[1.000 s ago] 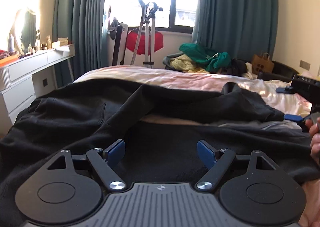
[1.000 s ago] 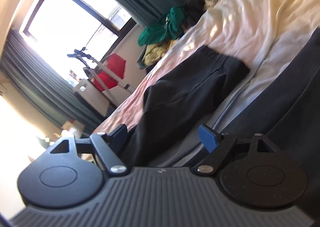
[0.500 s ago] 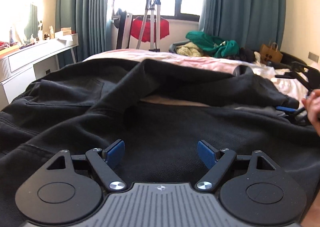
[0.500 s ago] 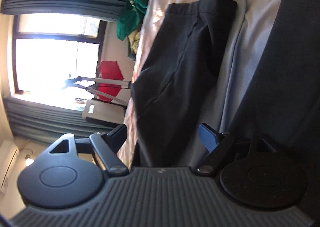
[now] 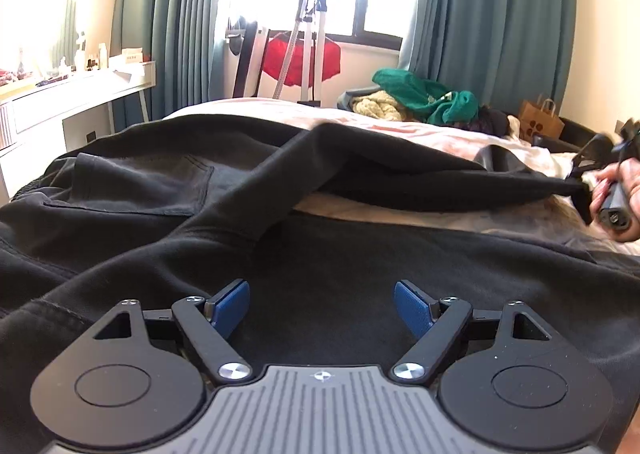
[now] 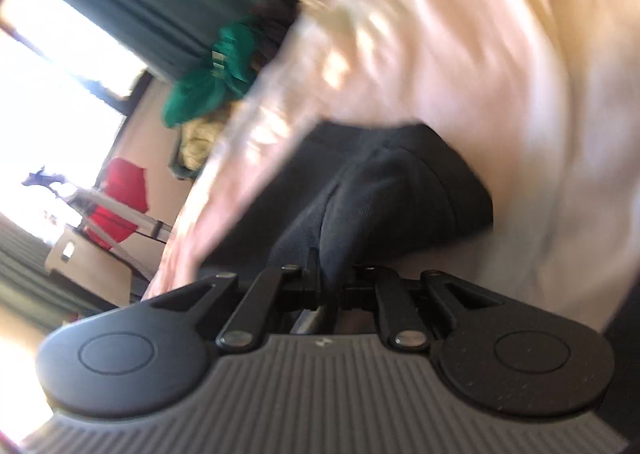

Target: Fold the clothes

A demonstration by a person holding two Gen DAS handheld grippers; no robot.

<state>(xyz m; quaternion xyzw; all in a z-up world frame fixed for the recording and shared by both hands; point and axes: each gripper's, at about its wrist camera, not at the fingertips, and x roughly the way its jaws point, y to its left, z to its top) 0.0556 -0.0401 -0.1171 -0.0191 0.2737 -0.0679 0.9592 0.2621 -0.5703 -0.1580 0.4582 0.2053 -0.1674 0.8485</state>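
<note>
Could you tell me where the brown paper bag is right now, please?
In the left wrist view, the brown paper bag stands at the far right beyond the bed, just right of the green clothes pile, below the teal curtain.

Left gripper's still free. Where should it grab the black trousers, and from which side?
Probably the near leg of the black trousers, at its front edge just ahead of the open left gripper, coming in low and straight forward. That leg lies flat on the bed, so an edge gives the fingers something to pinch. The right gripper already pinches the far leg's cuff.
</note>
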